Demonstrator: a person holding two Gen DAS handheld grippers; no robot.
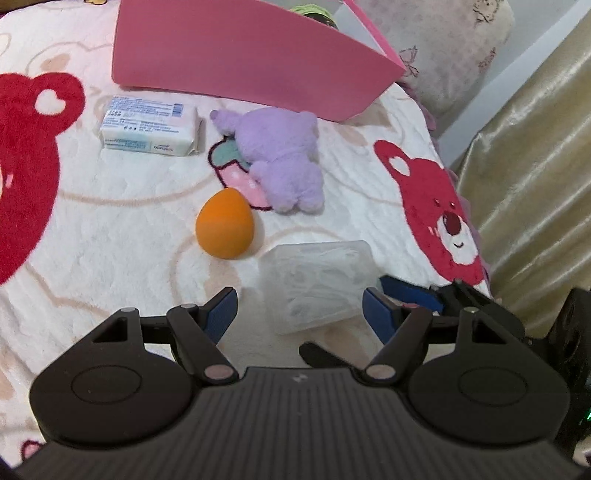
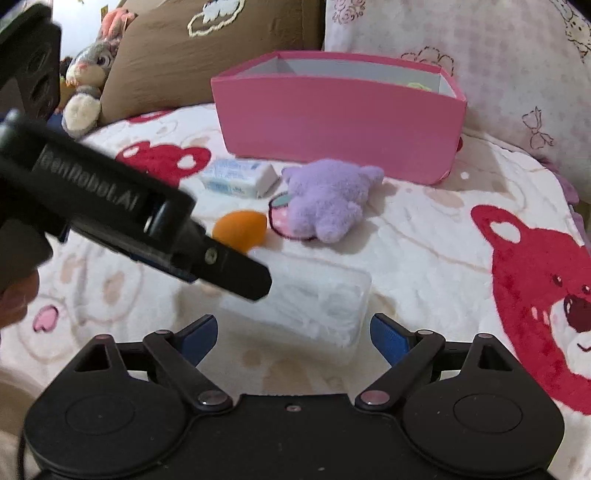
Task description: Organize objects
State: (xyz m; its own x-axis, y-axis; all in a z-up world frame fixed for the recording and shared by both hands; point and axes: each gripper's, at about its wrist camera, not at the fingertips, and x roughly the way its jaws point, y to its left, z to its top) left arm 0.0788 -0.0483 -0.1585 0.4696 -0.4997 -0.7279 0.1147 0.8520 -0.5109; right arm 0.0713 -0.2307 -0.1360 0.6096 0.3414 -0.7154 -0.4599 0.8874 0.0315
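A clear plastic case [image 1: 319, 284] lies on the bear-print blanket, right in front of both grippers. My left gripper [image 1: 300, 308] is open, its fingers on either side of the case's near end. My right gripper [image 2: 293, 334] is open just before the same case [image 2: 314, 306]. Beyond lie an orange sponge egg [image 1: 223, 223], a purple plush [image 1: 282, 160] and a white wrapped bar [image 1: 151, 127]. A pink box [image 2: 340, 122] stands open at the back. The left gripper's body [image 2: 122, 218] crosses the right wrist view and hides part of the egg [image 2: 240, 229].
Pillows [image 2: 207, 48] and a grey rabbit toy [image 2: 86, 88] sit behind the box. A golden curtain [image 1: 535, 177] hangs past the blanket's right edge. Something green [image 1: 306, 9] lies inside the box.
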